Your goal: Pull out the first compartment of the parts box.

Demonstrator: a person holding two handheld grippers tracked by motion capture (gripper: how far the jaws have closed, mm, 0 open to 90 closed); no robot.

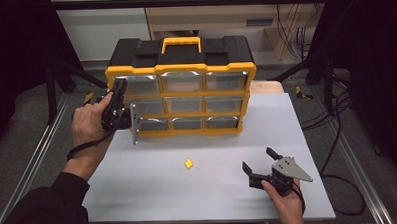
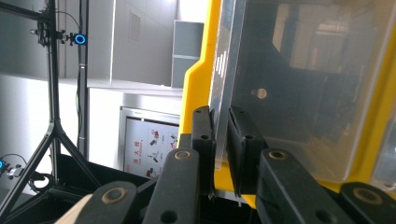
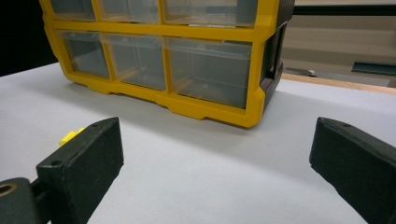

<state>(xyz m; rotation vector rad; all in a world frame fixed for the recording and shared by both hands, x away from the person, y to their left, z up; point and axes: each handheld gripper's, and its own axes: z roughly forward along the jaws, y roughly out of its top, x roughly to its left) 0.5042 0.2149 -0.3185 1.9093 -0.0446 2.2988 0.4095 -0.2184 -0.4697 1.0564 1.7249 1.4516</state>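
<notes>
While the left gripper (image 2: 223,140) pinches a clear drawer (image 2: 299,88) edge, the right gripper (image 1: 260,160) rests wide on the table (image 1: 209,191).

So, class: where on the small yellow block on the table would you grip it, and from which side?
Grip the small yellow block across its two short sides, coming straight down from above. It lies low on the bare table with nothing around it, and the open right gripper sits nearest.
</notes>
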